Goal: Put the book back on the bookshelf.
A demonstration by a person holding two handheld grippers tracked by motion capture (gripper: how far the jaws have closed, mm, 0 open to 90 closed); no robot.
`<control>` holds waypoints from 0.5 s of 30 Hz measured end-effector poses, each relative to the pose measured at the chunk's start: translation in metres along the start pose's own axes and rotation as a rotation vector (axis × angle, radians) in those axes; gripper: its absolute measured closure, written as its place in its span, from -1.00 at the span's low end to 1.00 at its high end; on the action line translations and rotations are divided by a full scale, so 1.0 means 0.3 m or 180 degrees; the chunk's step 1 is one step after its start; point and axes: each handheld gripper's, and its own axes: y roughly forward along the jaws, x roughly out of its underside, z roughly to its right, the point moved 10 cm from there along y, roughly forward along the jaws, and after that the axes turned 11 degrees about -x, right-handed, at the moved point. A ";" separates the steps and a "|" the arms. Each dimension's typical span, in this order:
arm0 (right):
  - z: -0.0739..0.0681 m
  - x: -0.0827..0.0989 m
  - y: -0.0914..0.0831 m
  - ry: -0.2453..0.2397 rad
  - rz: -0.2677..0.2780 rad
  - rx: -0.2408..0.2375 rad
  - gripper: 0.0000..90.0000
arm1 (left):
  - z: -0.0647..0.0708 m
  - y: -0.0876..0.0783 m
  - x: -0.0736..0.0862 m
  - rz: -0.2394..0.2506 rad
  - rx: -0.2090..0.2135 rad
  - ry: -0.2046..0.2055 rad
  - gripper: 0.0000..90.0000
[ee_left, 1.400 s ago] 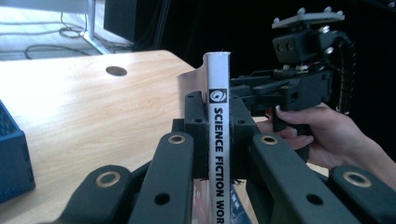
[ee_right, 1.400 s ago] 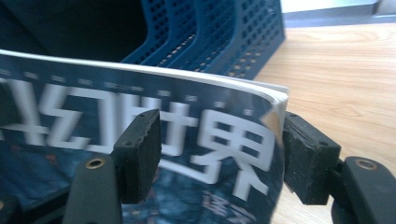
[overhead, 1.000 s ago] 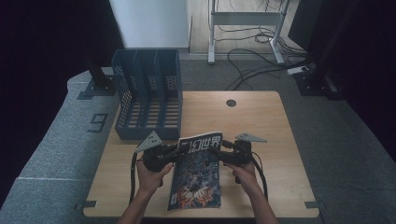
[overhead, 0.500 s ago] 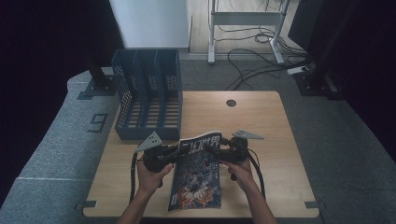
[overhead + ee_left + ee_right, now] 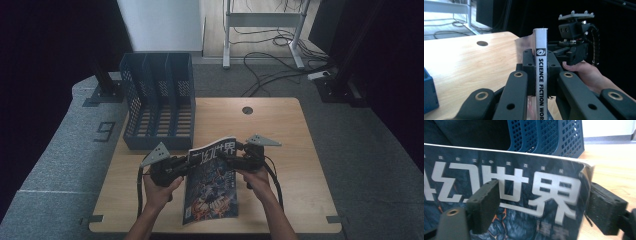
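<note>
We hold the magazine [image 5: 212, 187] by its top end, tilted up off the table [image 5: 285, 130]. Our left gripper [image 5: 540, 75] has its jaws pressed on the spine, which stands straight up between them. Our right gripper [image 5: 541, 207] sits with jaws spread, the cover's free edge lying between them, not yet pinched. With one narrow grip on the spine, we judge the glossy pages may fan open or slip before reaching the blue file rack [image 5: 157, 100] beyond our fingertips.
</note>
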 end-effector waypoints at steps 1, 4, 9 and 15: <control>0.000 0.000 0.000 0.0000 0.0000 0.0000 -0.62 | 0.000 0.000 0.000 0.0000 0.0000 0.0000 0.83; 0.003 0.012 0.000 0.0083 0.0045 -0.0069 -0.69 | 0.004 0.004 0.003 -0.0011 0.0030 0.0014 0.83; 0.002 0.031 0.013 0.0149 -0.0011 -0.0220 -0.82 | 0.016 0.010 0.007 -0.0030 0.0093 0.0029 0.83; 0.003 0.029 0.016 0.0095 0.0007 -0.0232 -0.90 | 0.016 0.006 0.006 -0.0008 0.0079 0.0036 0.83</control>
